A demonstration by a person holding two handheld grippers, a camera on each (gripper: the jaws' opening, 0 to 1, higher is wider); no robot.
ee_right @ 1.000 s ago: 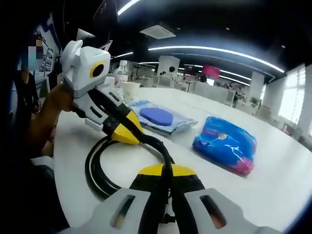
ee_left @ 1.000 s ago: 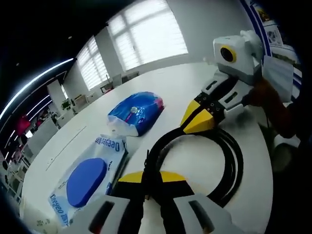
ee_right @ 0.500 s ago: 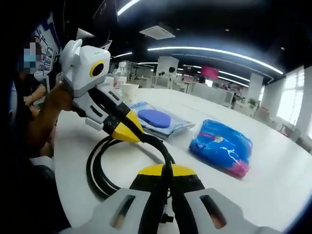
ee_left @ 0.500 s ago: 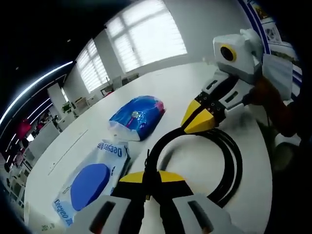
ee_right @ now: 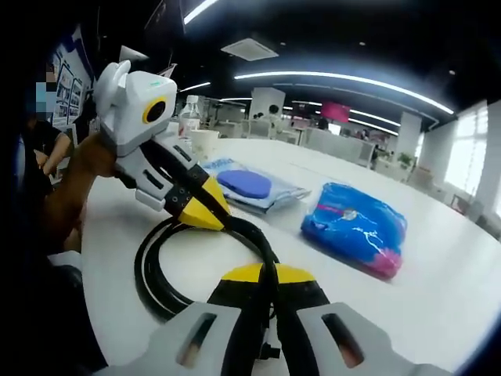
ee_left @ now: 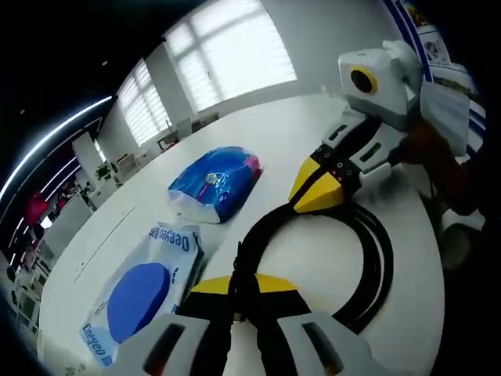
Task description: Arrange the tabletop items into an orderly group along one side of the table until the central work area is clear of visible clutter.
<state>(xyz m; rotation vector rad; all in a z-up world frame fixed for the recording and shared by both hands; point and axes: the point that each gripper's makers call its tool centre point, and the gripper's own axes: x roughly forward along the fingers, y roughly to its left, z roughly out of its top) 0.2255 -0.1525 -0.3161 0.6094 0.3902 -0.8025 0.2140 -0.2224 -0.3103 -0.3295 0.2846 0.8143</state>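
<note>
Both tools pinch the black cable coil (ee_left: 368, 258): left tool (ee_left: 243, 294) near side, right tool (ee_right: 262, 290) opposite. Coil over bench (ee_right: 438, 305) w/ blue pouch (ee_left: 215, 182) & wipes pack (ee_left: 141, 301) beside. Judgement: move both in sync, keep loops together, set at bench edge.

In your left gripper view, two banks of bright windows (ee_left: 235, 55) with horizontal blinds line the far wall, and a curved light strip (ee_left: 55, 145) runs along the dark ceiling. A potted plant (ee_left: 104, 168) stands below the strip, near office desks (ee_left: 74, 211) too blurred to detail.

In your right gripper view, long ceiling lights (ee_right: 344, 78) arc overhead beside a square ceiling vent (ee_right: 249, 48). A pink screen (ee_right: 338, 111) glows on the far wall. Posters (ee_right: 66, 66) hang at the left, above a seated person (ee_right: 43, 145) in dark clothing.
</note>
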